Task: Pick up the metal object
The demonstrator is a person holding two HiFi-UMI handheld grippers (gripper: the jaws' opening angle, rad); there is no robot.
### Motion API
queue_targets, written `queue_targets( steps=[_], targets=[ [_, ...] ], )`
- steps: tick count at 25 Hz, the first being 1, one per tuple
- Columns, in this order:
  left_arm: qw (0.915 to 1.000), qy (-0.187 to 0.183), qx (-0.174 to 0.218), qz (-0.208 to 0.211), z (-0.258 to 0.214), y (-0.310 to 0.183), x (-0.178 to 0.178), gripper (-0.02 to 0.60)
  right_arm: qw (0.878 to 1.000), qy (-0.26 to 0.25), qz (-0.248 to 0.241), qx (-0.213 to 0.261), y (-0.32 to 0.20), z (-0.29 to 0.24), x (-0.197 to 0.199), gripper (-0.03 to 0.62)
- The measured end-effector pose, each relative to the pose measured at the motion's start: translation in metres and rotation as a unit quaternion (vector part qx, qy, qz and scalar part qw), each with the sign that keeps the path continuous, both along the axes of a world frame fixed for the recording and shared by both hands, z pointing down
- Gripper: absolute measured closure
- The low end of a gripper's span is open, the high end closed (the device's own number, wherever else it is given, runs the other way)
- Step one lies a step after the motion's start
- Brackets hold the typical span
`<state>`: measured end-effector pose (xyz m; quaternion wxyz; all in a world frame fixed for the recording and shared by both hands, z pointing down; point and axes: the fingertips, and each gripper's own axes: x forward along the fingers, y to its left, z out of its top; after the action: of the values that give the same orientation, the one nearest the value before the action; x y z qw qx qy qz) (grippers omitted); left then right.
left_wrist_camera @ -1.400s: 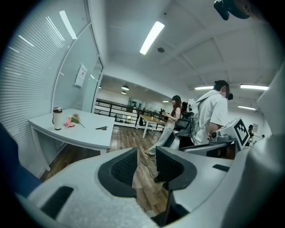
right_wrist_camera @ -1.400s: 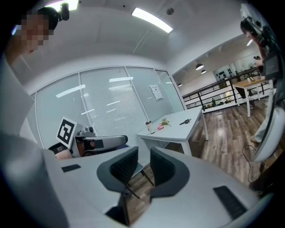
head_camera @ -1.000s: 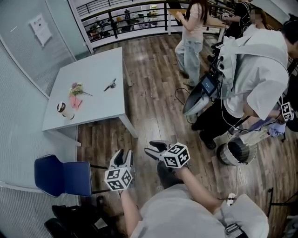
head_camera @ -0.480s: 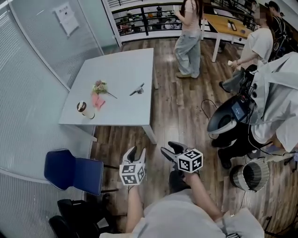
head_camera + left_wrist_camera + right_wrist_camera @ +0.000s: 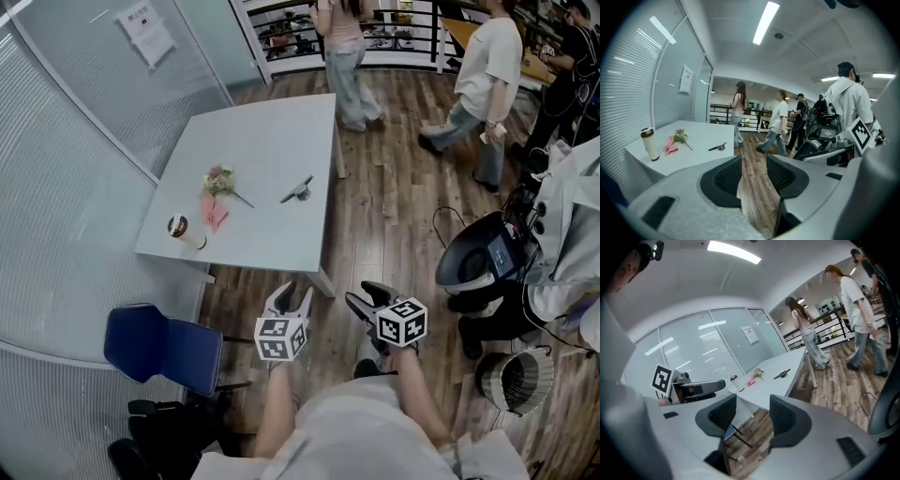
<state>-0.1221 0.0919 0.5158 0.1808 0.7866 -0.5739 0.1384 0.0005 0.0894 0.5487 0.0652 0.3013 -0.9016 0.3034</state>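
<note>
Hovering over the wooden floor (image 5: 375, 216) short of the worktop (image 5: 272, 131), the left gripper (image 5: 293, 298) and right gripper (image 5: 369, 298) both have their jaws spread wide with nothing between them; a blue chair (image 5: 164, 342) stands to their left; on the worktop a lidded cup (image 5: 183, 230) stands nearest, then a pink item (image 5: 214, 212) and flowers (image 5: 221, 178); the metal object (image 5: 298, 190) lies right of these, well apart from both grippers; two people (image 5: 487, 66) are beyond.

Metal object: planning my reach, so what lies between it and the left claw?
In the head view, only bare table top and a strip of wooden floor separate the metal object from the open left claw.
</note>
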Motion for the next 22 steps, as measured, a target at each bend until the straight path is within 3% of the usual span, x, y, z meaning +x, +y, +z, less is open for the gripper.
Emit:
queue_targets(
  steps=[6,10,14,18,22],
  targets=[
    [0.9997,-0.014,0.012,0.014,-0.011,-0.059,0.026,0.426,1.000,-0.016,-0.016,0.010,-0.057,-0.012,0.009,0.390],
    [0.9999,-0.013,0.004,0.008,-0.001,-0.071,0.032,0.426,1.000,-0.006,-0.017,0.013,-0.072,-0.005,0.019,0.390],
    [0.9998,-0.003,-0.011,-0.015,0.014,-0.066,0.011,0.426,1.000,-0.001,-0.029,-0.006,-0.069,0.011,0.015,0.390],
    [0.9989,0.021,-0.017,-0.039,0.017,-0.093,-0.013,0.426,0.999,0.015,-0.038,-0.016,-0.099,0.016,0.011,0.390],
    [0.9988,0.027,-0.025,-0.032,0.024,-0.122,-0.029,0.443,0.999,0.010,-0.030,-0.021,-0.132,0.018,0.003,0.390]
  ],
)
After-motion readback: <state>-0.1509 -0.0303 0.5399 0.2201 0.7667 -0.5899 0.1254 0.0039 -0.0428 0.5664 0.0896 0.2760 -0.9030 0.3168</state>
